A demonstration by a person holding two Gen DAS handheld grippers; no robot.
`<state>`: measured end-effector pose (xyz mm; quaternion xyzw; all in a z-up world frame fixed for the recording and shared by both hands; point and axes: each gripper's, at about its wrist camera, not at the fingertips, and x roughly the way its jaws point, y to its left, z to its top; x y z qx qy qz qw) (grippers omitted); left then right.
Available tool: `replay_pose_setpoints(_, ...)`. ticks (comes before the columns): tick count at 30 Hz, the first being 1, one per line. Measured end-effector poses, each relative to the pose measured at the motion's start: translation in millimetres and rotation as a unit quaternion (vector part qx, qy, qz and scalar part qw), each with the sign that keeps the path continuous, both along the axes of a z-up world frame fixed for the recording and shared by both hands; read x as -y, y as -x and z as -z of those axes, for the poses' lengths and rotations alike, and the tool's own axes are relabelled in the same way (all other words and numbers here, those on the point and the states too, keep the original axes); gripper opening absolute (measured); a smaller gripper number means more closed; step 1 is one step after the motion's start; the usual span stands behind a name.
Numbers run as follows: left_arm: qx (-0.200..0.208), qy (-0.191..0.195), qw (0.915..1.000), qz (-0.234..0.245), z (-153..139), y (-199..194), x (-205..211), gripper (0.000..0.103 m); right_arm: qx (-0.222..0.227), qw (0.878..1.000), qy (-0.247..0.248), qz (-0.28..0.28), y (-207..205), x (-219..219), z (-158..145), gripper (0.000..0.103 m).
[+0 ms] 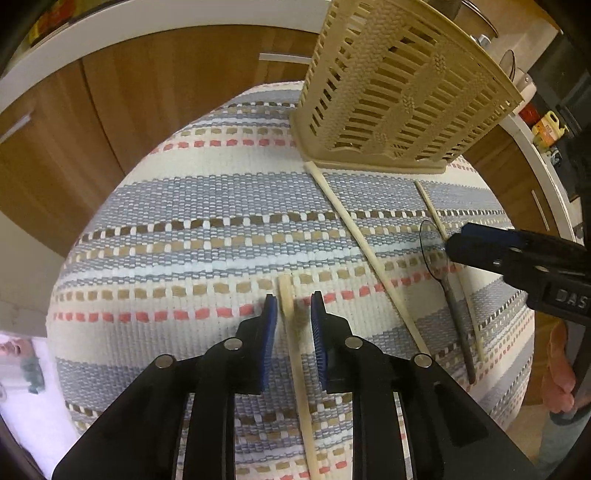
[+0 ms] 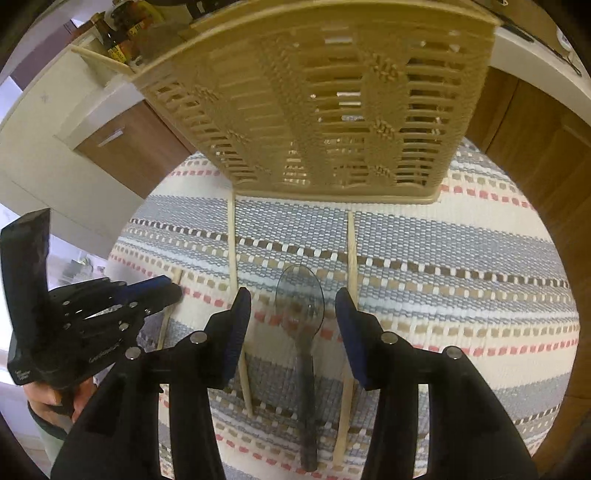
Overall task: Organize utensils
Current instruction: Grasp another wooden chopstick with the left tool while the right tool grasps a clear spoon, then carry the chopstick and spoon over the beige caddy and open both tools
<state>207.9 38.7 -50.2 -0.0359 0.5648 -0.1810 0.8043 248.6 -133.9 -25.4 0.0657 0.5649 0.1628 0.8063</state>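
Note:
A beige slotted utensil basket [image 1: 402, 88] stands at the far side of a striped woven mat [image 1: 207, 229]; it also fills the top of the right wrist view [image 2: 325, 110]. My left gripper [image 1: 293, 306] is open, its blue pads either side of a pale wooden chopstick [image 1: 295, 354] lying on the mat. My right gripper [image 2: 291, 310] is open, straddling a clear grey plastic spoon [image 2: 301, 306], which also shows in the left wrist view [image 1: 434, 251]. Two more chopsticks [image 2: 232, 258] [image 2: 351, 266] lie either side of the spoon.
Brown wooden cabinets [image 1: 92, 122] with metal handles and a white counter edge [image 1: 110, 33] surround the mat. Bottles [image 2: 118, 33] stand on a shelf at upper left. The left gripper shows at the left of the right wrist view [image 2: 92, 314].

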Motion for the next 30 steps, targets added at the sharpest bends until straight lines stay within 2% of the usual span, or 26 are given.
replay_pose_setpoints(3,0.003,-0.008,1.0,0.005,1,-1,5,0.019,-0.003,1.0,0.012,-0.003,-4,-5,10,0.044)
replay_pose_setpoints(10,0.001,0.026,0.9997,-0.003,1,2,-11,0.019,-0.001,0.998,0.048,-0.028,-5,-26,26,0.044)
replay_pose_setpoints(16,-0.002,0.011,0.9999,-0.003,-1,1,-10,0.019,0.025,0.99,0.122,-0.061,9,-51,29,0.044)
replay_pose_setpoints(18,-0.002,0.001,1.0,-0.005,0,1,-6,0.02,0.035,0.987,0.146,-0.064,12,-58,30,0.037)
replay_pose_setpoints(19,0.0,-0.004,1.0,-0.006,0,1,0,0.02,0.036,0.987,0.144,-0.067,13,-60,29,0.03)
replay_pose_setpoints(22,0.008,-0.022,0.9997,-0.012,0,3,10,0.02,0.037,0.987,0.141,-0.067,15,-63,29,0.03)
replay_pose_setpoints(24,0.016,-0.038,0.999,-0.018,0,5,13,0.013,0.04,0.988,0.136,-0.066,17,-62,29,0.03)
replay_pose_setpoints(25,0.02,-0.047,0.9984,-0.023,0,5,13,0.005,0.04,0.988,0.13,-0.066,18,-61,29,0.03)
replay_pose_setpoints(27,0.022,-0.035,0.9988,-0.027,1,6,10,0.004,0.043,0.99,0.118,-0.065,22,-54,26,0.03)
replay_pose_setpoints(30,0.028,0.026,0.9989,-0.028,0,9,3,0.004,0.059,0.99,0.115,-0.057,32,-48,20,0.03)
